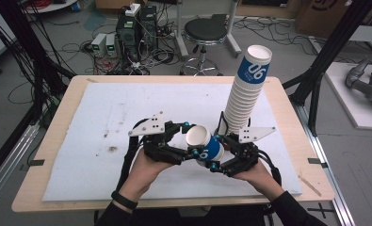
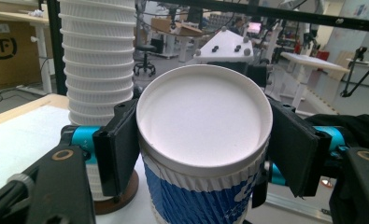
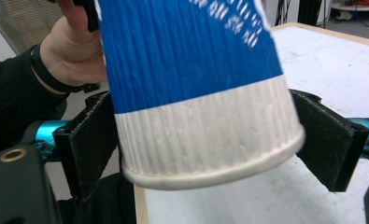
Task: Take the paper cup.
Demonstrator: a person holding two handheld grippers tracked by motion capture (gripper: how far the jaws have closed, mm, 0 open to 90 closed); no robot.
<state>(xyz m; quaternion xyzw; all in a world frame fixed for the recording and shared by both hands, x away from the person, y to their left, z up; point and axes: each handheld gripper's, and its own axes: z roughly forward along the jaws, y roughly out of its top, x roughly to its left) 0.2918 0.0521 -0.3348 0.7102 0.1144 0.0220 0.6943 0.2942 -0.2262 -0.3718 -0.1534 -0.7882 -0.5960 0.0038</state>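
Well, I've got the cup [image 1: 205, 147] hanging between both grippers over the near half of the table, tipped on its side with its mouth up and to the left. My left gripper [image 1: 189, 139] has its pads pressed on the cup's bottom end, as the left gripper view shows, so that one carries it; my right gripper [image 1: 215, 151] has its jaws spread wide either side of the rim end [image 3: 210, 172], and I see a gap on the right pad, so I judge it holds nothing. I'd expect paper like this to be very light, with a ribbed sleeve that gives decent friction, but the wall is thin and will dent or go oval if squeezed hard. I reckon the base and the rolled rim are the stiff places to grip, not mid-wall. Just behind stands the stack [image 1: 244, 94], tall and leaning a little, easy to topple. Below is a white foam sheet [image 1: 103, 127] on the wooden table [image 1: 47, 141], soft and somewhat stained; beyond, I see a stool [image 1: 204, 33], boxes and loose cables on the floor
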